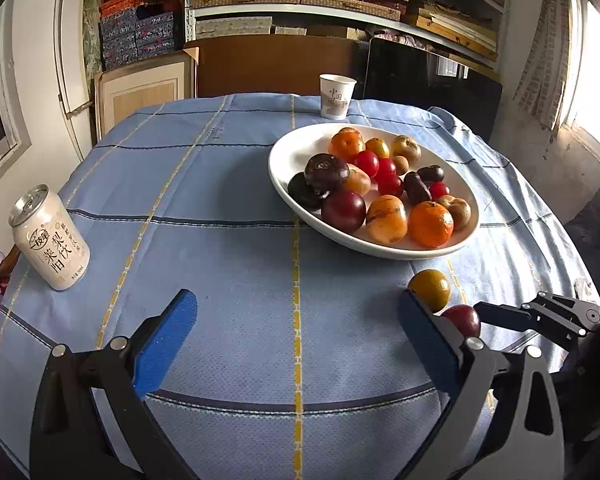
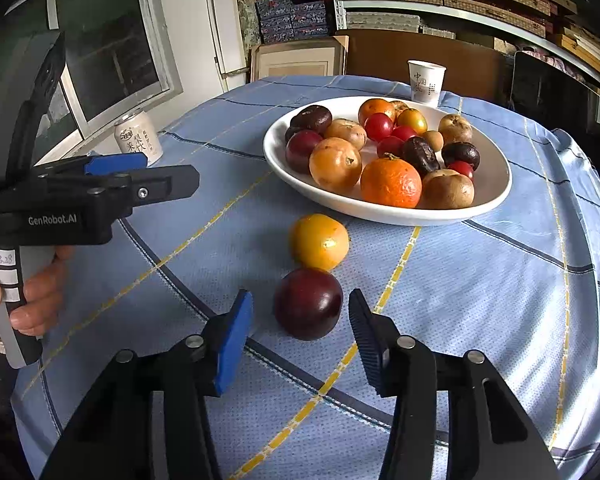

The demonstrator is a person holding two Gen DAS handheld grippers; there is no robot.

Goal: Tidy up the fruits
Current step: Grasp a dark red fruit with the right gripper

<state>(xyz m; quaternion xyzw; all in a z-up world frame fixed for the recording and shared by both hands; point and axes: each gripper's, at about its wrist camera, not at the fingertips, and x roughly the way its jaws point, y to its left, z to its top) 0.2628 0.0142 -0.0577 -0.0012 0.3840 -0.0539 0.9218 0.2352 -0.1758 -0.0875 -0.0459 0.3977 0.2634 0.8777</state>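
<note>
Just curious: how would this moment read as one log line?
right gripper: open, straddling dark plum | left gripper: open, idle | yellow fruit: on cloth beside plate

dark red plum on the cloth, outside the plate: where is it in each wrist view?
Left wrist: dark red plum at lower right, partly hidden behind the left gripper's right finger, just below the yellow-orange fruit.
Right wrist: plum low centre, between the open fingers of the right gripper.
Shared landmark: white plate behind it.
</note>
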